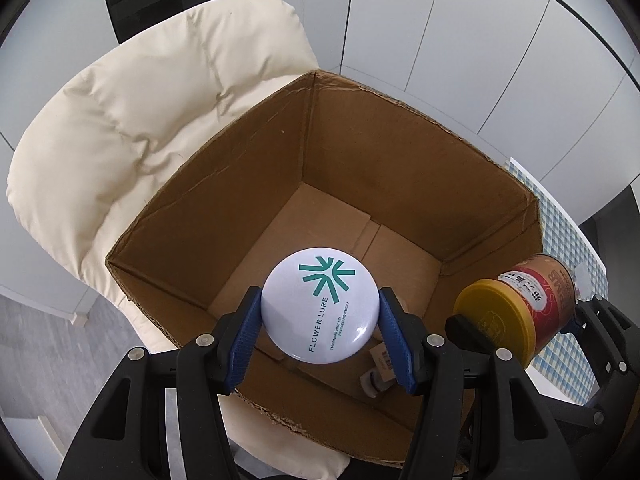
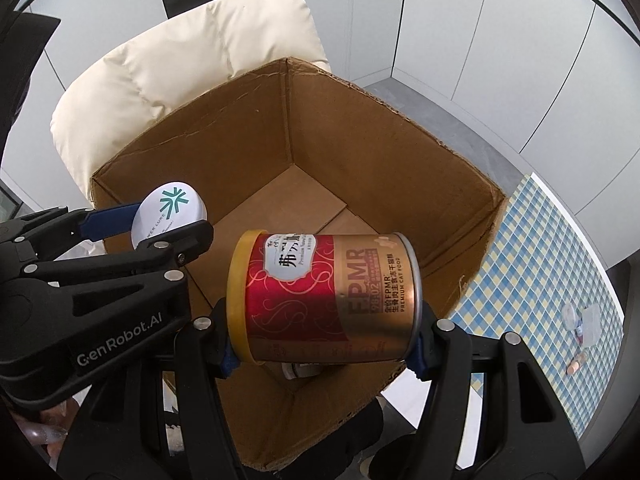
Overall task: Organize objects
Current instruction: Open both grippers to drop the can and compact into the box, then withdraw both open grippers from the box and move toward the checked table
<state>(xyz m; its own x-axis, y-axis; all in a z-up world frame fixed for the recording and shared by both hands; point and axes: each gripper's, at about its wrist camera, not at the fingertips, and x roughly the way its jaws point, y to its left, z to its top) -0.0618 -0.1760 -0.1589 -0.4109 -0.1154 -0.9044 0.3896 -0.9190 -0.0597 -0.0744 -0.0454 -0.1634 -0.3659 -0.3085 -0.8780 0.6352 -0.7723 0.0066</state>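
My left gripper (image 1: pixel 320 334) is shut on a round white powder compact (image 1: pixel 320 304) with a teal logo, held above the open cardboard box (image 1: pixel 400 152). My right gripper (image 2: pixel 320 344) is shut on a red and gold cat food can (image 2: pixel 324 296) with a yellow lid, held sideways over the box (image 2: pixel 360 152). The can also shows at the right of the left wrist view (image 1: pixel 520 304), and the compact (image 2: pixel 170 212) at the left of the right wrist view. A small item (image 1: pixel 376 380) lies on the box floor, mostly hidden.
The box sits on a cream cushioned chair (image 1: pixel 132 120). A table with a blue and yellow checked cloth (image 2: pixel 552 264) stands to the right, with small items (image 2: pixel 580 320) on it. White wall panels stand behind.
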